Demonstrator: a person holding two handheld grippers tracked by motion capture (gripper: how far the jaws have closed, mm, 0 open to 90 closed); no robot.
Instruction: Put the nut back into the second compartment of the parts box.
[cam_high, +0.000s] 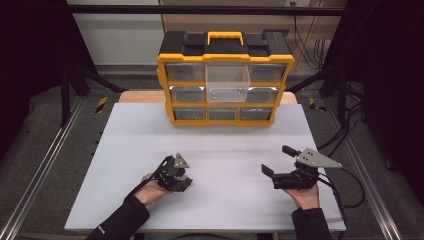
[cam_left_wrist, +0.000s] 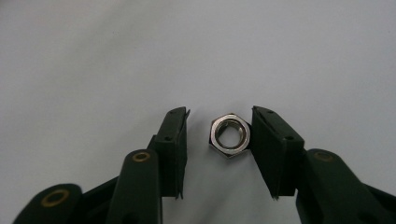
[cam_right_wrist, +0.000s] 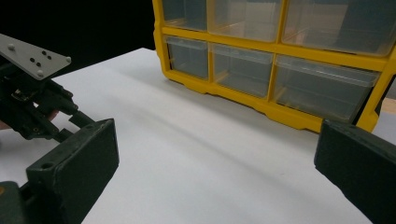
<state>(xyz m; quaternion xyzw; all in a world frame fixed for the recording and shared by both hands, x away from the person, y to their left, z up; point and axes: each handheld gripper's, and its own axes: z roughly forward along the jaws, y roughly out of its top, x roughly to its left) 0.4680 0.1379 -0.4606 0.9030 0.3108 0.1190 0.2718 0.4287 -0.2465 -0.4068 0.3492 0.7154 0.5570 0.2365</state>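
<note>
A steel hex nut (cam_left_wrist: 229, 135) lies flat on the white table top (cam_left_wrist: 93, 60), seen in the left gripper view. My left gripper (cam_left_wrist: 220, 119) is open and straddles it: the right jaw touches the nut's side, and the left jaw stands a small gap away. From above, the left gripper (cam_high: 183, 182) tips down onto the table at the front left. My right gripper (cam_high: 275, 159) is held at the front right, wide open with nothing between its jaws. In its own view the right gripper (cam_right_wrist: 215, 140) looks toward the organizer.
A yellow and black drawer organizer (cam_high: 225, 60) stands at the table's back centre, with one clear drawer (cam_high: 227, 82) pulled out from the middle of the top row. In the right gripper view, its lower drawers (cam_right_wrist: 240, 67) are shut. The white table (cam_high: 220, 140) spreads between the organizer and the hands.
</note>
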